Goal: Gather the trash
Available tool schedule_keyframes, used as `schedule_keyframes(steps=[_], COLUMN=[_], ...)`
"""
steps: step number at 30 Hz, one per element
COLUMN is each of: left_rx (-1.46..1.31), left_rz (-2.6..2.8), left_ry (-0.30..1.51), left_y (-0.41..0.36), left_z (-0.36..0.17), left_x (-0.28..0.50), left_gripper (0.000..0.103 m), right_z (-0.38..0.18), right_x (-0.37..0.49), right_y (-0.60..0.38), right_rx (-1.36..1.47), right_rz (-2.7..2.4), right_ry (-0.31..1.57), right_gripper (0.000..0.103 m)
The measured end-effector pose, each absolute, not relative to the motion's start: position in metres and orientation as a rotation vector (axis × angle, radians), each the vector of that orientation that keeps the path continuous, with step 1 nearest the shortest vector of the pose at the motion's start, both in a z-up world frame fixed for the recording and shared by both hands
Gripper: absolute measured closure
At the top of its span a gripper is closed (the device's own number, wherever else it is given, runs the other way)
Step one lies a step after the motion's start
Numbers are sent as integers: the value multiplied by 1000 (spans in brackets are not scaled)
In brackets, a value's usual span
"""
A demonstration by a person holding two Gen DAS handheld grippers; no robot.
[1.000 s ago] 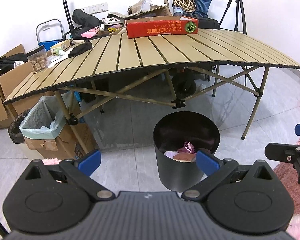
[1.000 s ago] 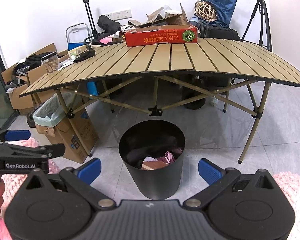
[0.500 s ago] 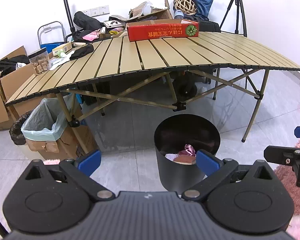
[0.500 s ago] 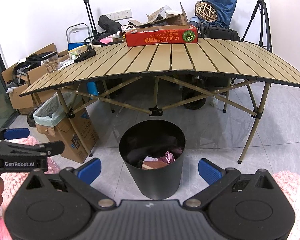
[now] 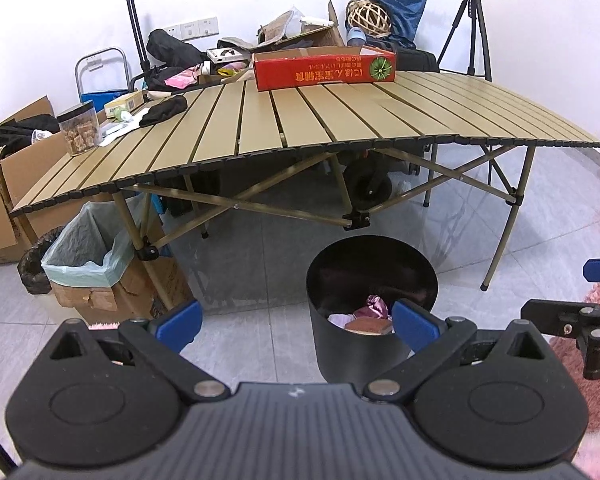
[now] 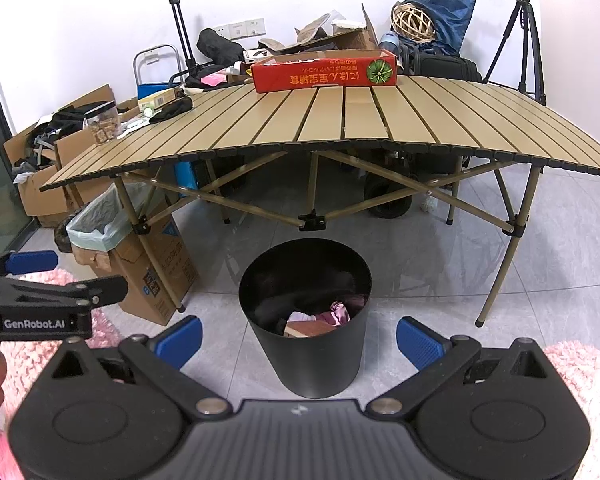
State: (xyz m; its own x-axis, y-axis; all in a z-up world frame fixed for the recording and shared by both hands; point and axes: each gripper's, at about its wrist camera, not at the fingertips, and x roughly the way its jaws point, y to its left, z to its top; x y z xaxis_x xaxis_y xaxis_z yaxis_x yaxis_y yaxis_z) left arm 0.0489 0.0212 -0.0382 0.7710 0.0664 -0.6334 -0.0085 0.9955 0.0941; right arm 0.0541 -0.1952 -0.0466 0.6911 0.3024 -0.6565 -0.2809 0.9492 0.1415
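Note:
A black round bin (image 5: 370, 356) (image 6: 306, 360) stands on the grey floor in front of the folding table. Inside it lie pink, white and brown scraps of trash (image 5: 364, 318) (image 6: 332, 316). My left gripper (image 5: 296, 326) is open and empty, held low, with the bin just right of its middle. My right gripper (image 6: 298, 338) is open and empty, with the bin centred between its blue fingers. Each gripper shows at the edge of the other's view, the right one (image 5: 572, 316) and the left one (image 6: 40, 300).
A slatted tan table (image 5: 340, 120) carries a red box (image 5: 324, 68), a jar (image 5: 80, 128) and a black cloth (image 5: 164, 110). A bag-lined cardboard box (image 5: 96, 264) stands at its left leg. Pink rugs (image 6: 580, 380) lie at both sides; a tripod (image 6: 524, 32) stands behind.
Both views have shifted only slightly; the left gripper has drifted a little, so the table sits lower in its view. Both grippers stay open and empty.

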Motion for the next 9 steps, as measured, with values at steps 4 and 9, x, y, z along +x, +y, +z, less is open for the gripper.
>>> schedule_keyframes(steps=[4, 9], left_rx=[85, 76], left_rz=[39, 36], left_ry=[685, 681], left_y=[22, 23], left_z=[-38, -38], left_x=[48, 48], left_gripper=[0, 0], right_z=[-47, -50], right_x=[53, 55], right_y=[-195, -195], right_rx=[30, 28], right_rz=[327, 329], right_ry=[743, 754], right_gripper=[0, 0])
